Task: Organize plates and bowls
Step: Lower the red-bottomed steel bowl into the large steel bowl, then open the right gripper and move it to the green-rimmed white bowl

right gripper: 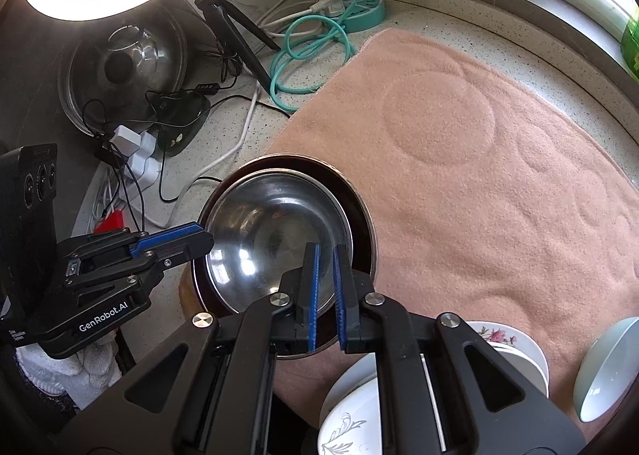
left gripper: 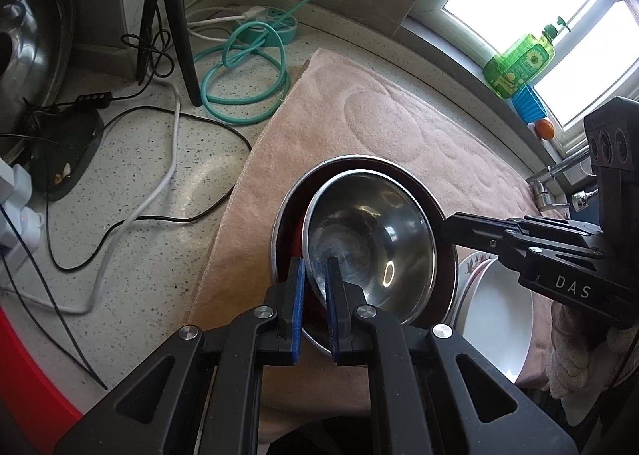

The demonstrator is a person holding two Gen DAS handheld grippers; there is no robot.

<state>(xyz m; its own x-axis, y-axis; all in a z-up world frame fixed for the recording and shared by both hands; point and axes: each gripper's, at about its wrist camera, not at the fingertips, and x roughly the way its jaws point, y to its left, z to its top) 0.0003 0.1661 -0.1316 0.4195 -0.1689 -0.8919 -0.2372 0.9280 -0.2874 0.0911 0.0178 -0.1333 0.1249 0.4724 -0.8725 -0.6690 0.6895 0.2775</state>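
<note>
Left hand-held gripper (left gripper: pixel 315 279) clamped on near-left rim of shiny round steel bowl (left gripper: pixel 371 231) | bowl nested in larger dark-lined steel bowl (left gripper: pixel 287 215) on pink towel (left gripper: pixel 359 115), counter (left gripper: pixel 151 183) | right hand-held gripper (right gripper: pixel 325 275) clenched on bowl's right rim | white plates (right gripper: pixel 351 407) near-right.

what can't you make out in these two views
- Dark bowl: in both views the steel bowl nested in it hides its inside.
- Left claw: in the left view its pads straddle the steel bowl's rim, but contact is unclear.
- Right claw: in the right view, the same doubt.
- White plates: the right claw's body hides most of them, so their number is unclear.
- Pale green bowl: cut off by the right view's edge.
</note>
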